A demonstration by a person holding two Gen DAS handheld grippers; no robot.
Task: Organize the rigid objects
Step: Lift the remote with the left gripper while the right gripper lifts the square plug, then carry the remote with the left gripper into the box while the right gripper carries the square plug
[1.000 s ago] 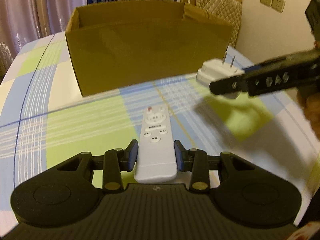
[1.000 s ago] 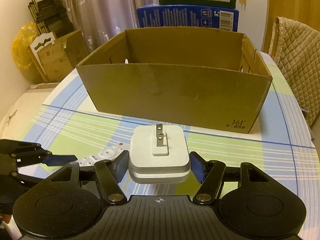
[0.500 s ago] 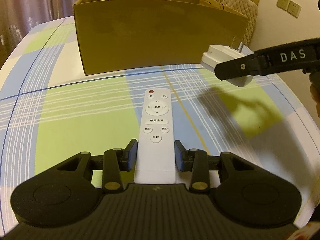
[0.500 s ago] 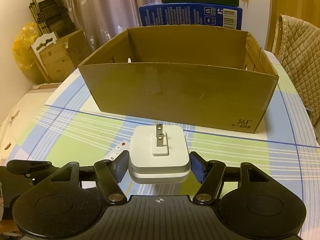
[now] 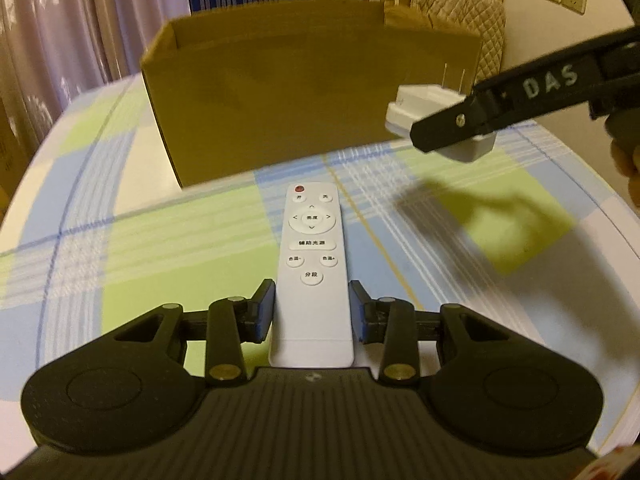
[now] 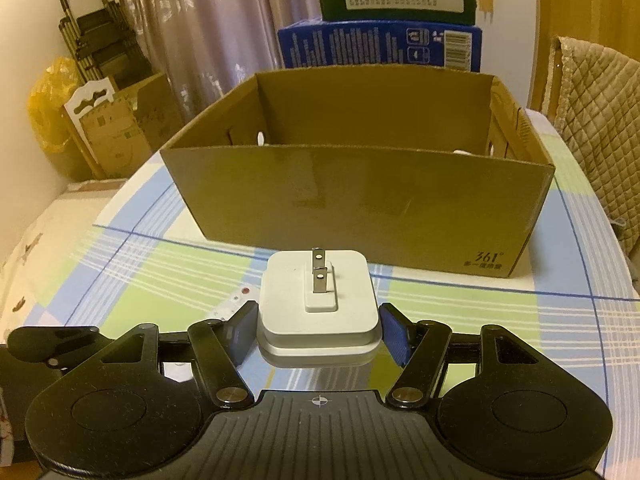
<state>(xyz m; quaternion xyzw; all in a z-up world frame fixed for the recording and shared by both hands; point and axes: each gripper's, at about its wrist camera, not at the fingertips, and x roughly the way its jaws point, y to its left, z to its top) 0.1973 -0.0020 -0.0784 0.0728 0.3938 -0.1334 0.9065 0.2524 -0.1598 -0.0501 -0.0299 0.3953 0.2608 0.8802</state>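
Observation:
My left gripper (image 5: 312,312) is shut on the near end of a white remote (image 5: 312,248), whose buttons face up and whose red button points toward an open cardboard box (image 5: 280,100). My right gripper (image 6: 319,332) is shut on a white plug adapter (image 6: 318,312) with its two prongs up, held above the checked tablecloth (image 6: 460,304) just short of the box (image 6: 360,208). In the left wrist view the adapter (image 5: 424,100) hangs at the right behind a black finger (image 5: 500,100) and throws a shadow on the cloth. The remote's tip (image 6: 236,300) shows in the right wrist view.
Blue and green cartons (image 6: 380,44) stand behind the box. A quilted chair back (image 6: 600,120) is at the right. Folded cardboard and a yellow bag (image 6: 48,112) lie off the table's left edge. Something pale (image 6: 464,152) shows low inside the box at its right end.
The left view tilted down, then back up toward the box, with the remote staying fixed between the pads. The right gripper and its adapter barely moved.

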